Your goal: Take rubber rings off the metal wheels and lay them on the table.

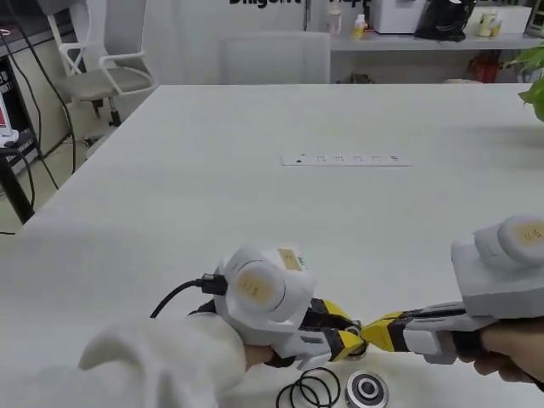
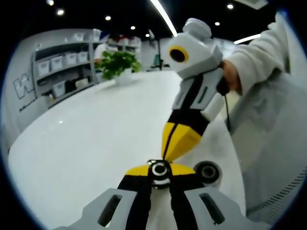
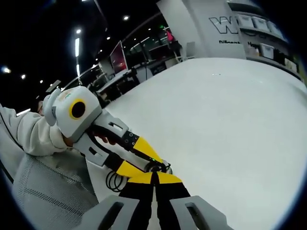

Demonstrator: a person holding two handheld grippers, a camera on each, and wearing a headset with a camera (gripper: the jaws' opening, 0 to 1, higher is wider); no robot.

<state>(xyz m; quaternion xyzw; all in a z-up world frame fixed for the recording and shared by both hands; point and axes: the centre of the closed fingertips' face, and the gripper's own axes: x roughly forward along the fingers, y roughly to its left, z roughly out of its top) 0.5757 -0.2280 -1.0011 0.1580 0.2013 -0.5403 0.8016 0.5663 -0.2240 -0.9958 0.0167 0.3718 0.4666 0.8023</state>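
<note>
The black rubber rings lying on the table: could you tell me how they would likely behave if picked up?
The rubber rings are thin loops lying flat and overlapped, so probably floppy and very light. Lying flat, they seem unlikely to roll. Being so thin against the table, they may be hard to pinch.

White table (image 1: 255,170), white chair (image 1: 102,72), shelving with bins (image 2: 60,72), potted plant (image 2: 117,64), ceiling lights (image 2: 163,17)

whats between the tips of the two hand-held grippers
A small metal wheel: the left hand-held gripper clamps it and the shut right hand-held gripper meets it, seen in the left gripper view.
</note>
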